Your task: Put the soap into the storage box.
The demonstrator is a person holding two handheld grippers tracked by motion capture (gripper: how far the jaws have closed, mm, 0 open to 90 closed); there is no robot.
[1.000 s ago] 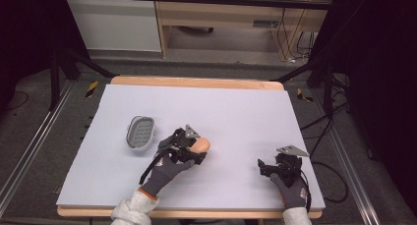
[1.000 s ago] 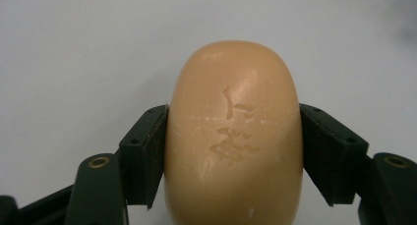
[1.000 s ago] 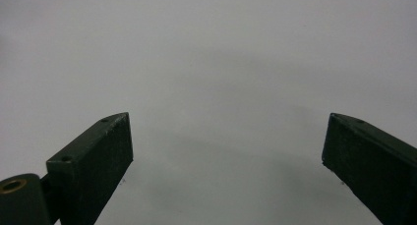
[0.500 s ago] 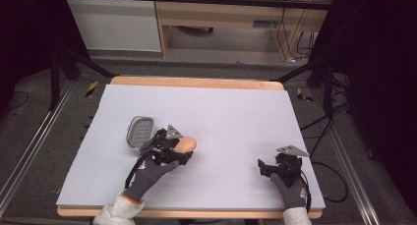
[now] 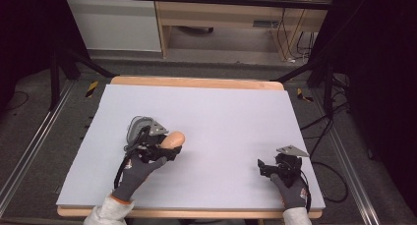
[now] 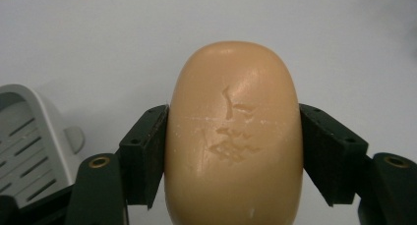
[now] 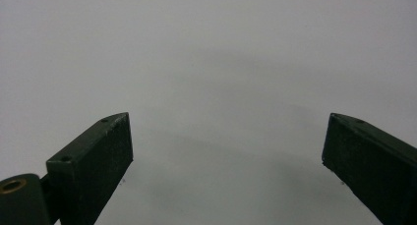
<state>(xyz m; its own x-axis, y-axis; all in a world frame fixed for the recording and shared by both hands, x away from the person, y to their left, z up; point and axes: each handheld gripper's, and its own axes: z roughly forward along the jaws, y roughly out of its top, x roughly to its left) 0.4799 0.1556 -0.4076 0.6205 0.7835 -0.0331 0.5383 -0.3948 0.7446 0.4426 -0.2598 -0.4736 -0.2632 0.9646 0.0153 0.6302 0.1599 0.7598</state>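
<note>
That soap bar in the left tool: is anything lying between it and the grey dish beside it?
Nothing visible. The left tool grips the soap bar right beside the grey soap dish, with bare tabletop around them. The right tool rests open, far off.

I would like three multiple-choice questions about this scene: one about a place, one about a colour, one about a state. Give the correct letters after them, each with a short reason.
1. Where is the grey soap dish?
A. beside the left gripper
B. beside the right gripper
C. at the table's far edge

2. What colour is the soap bar?
A. white
B. green
C. pale orange

3. How do the right gripper's jaws stand?
A. closed on the soap
B. open, with nothing between them
C. closed on the dish

Answers: 1 A, the dish lies by the left hand in the high view. 2 C, the left gripper view shows the bar pale orange. 3 B, the right gripper view shows bare table between the jaws.
</note>
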